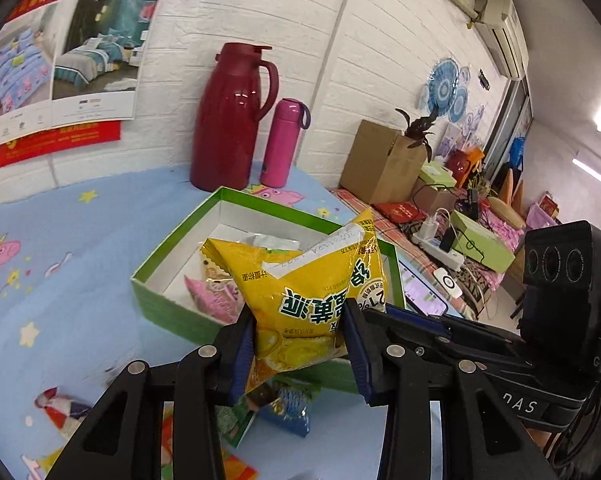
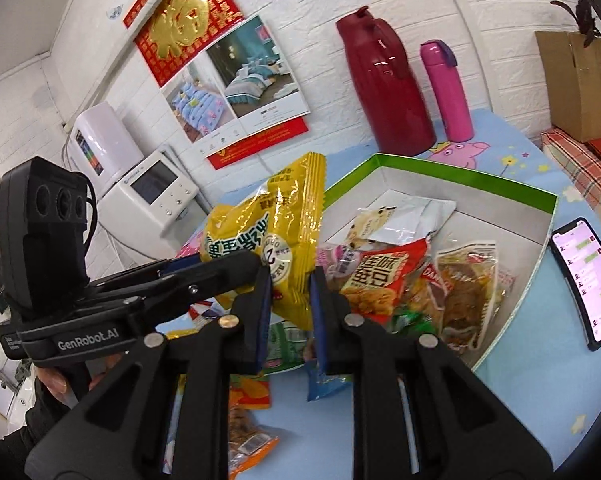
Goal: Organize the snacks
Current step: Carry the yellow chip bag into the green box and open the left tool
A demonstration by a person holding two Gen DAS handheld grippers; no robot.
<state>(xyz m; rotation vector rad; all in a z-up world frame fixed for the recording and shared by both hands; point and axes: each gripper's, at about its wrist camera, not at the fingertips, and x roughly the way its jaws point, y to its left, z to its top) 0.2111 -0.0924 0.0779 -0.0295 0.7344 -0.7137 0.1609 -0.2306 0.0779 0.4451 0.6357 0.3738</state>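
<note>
A puffy yellow snack bag (image 1: 308,280) hangs in the air over the near edge of a green-rimmed white box (image 1: 172,240). My left gripper (image 1: 299,312) is shut on the bag's lower half. In the right wrist view the same yellow bag (image 2: 260,232) has its crimped edge between the fingers of my right gripper (image 2: 290,280), which look shut on it. The box (image 2: 460,176) holds a red pack (image 2: 380,276), a brown jerky pack (image 2: 468,292) and a white pack (image 2: 412,216). Loose packs, one orange (image 2: 248,392) and one blue (image 2: 324,380), lie on the cloth below the grippers.
A dark red thermos jug (image 1: 228,120) and a pink bottle (image 1: 282,144) stand behind the box by the wall. A lit phone (image 2: 580,280) lies right of the box. A cardboard box (image 1: 380,160) sits on a cluttered side table. A hand (image 2: 56,384) holds the left gripper.
</note>
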